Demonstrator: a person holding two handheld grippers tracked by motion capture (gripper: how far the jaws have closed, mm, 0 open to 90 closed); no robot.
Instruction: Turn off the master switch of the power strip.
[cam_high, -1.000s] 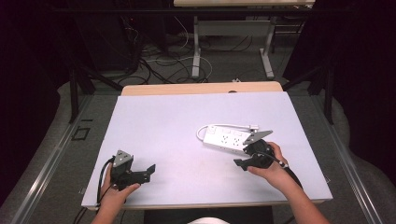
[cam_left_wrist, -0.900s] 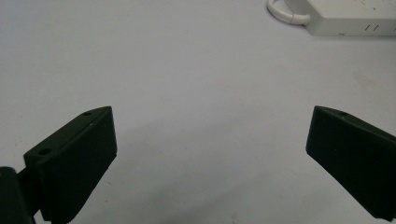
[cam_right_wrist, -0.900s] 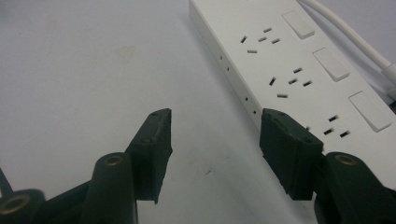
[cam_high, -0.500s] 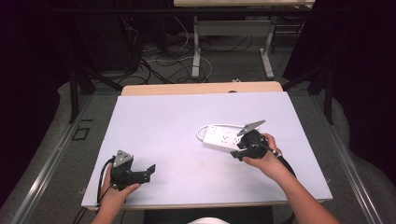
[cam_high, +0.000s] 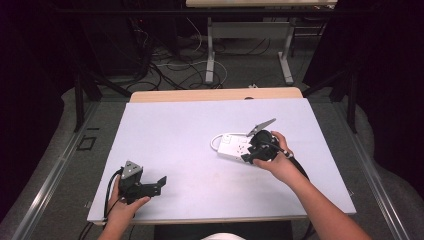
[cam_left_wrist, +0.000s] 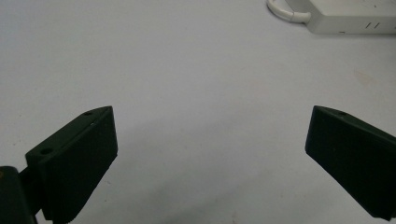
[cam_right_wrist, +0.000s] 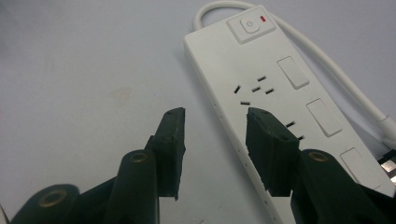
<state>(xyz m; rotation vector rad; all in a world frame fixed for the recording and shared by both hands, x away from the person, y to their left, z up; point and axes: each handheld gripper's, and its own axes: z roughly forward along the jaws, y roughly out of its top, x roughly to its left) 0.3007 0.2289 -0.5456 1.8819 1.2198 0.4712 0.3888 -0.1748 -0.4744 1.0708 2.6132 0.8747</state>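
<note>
Right gripper view looks along the right hand-held gripper (cam_right_wrist: 212, 154), whose two black jaws stand partly apart with nothing clamped between them. One jaw hangs over the bare desk (cam_right_wrist: 84, 65); the other sits above the near long edge of a white power strip (cam_right_wrist: 289, 93), so the gap between them straddles that edge. I cannot tell whether either jaw touches the strip. The strip lies flat, its face up, with a power switch (cam_right_wrist: 251, 24) carrying a small red mark at the far end, then a row of socket slots and blank rectangular covers running back toward the camera. A white cord (cam_right_wrist: 327, 70) loops out of the switch end and runs along the strip's far side.

From the high view, the right hand-held gripper (cam_high: 252, 152) is held by the person's right hand (cam_high: 275, 159) at the right-centre of the desk (cam_high: 175, 125), directly over the power strip (cam_high: 231, 146), its grey plate tilted upward.

The left hand-held gripper (cam_high: 157, 184) rests near the desk's front left corner, well apart from the strip, gripped by the left hand (cam_high: 122, 207). In the left gripper view its jaws are spread wide over bare surface and hold nothing, and the power strip (cam_left_wrist: 345, 18) with its cord loop (cam_left_wrist: 285, 11) lies far off at the top right.
</note>
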